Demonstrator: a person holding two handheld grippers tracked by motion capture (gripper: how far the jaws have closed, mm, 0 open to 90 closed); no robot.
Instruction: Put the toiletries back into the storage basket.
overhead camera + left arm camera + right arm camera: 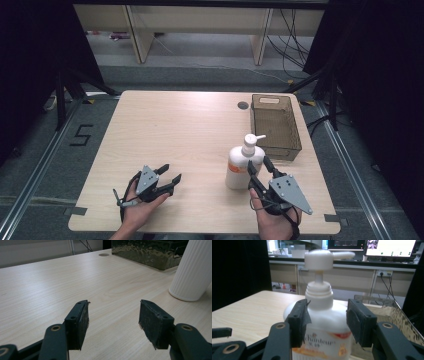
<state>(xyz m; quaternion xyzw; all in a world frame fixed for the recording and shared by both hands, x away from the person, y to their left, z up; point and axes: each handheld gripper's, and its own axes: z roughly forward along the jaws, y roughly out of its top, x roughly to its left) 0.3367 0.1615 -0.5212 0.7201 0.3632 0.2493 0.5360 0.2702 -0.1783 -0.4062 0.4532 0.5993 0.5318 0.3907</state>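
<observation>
Right gripper [260, 167], jaws wide, straddles pump bottle [241, 166] by table's right edge, w/ nothing gripped, prob. lining up a grasp; left gripper [169, 175] idles open, empty.

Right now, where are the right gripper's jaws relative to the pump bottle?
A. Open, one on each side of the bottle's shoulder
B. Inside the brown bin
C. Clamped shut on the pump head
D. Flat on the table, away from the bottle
A: in the right gripper view the right gripper has its jaws spread, with the white pump bottle between them.
</observation>
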